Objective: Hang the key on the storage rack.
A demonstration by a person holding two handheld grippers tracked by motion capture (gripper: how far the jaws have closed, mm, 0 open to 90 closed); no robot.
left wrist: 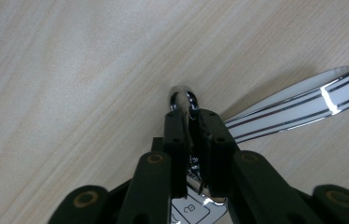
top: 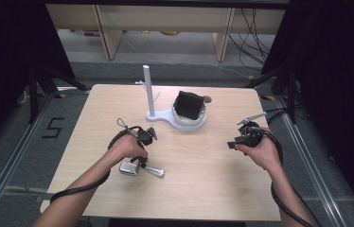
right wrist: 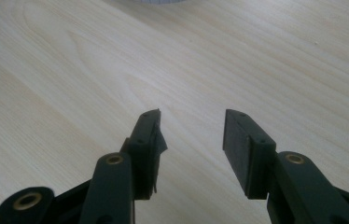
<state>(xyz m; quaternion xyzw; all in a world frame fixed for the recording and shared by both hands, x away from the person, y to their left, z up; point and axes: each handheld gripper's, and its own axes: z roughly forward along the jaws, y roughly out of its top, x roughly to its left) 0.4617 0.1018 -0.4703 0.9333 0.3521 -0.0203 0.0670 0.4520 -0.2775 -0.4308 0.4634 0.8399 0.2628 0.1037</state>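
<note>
While left tongs (left wrist: 192, 122) pinch a key fob's metal ring (left wrist: 182, 96) on the tabletop (top: 203, 161), right tongs (right wrist: 191, 135) gape empty.

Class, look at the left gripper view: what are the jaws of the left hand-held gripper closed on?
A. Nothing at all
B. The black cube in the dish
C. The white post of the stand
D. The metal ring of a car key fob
D: the left hand-held gripper pinches the key fob's metal ring, with its strap trailing on the table.

Black jaws (right wrist: 191, 140), brass-ringed screws
</note>
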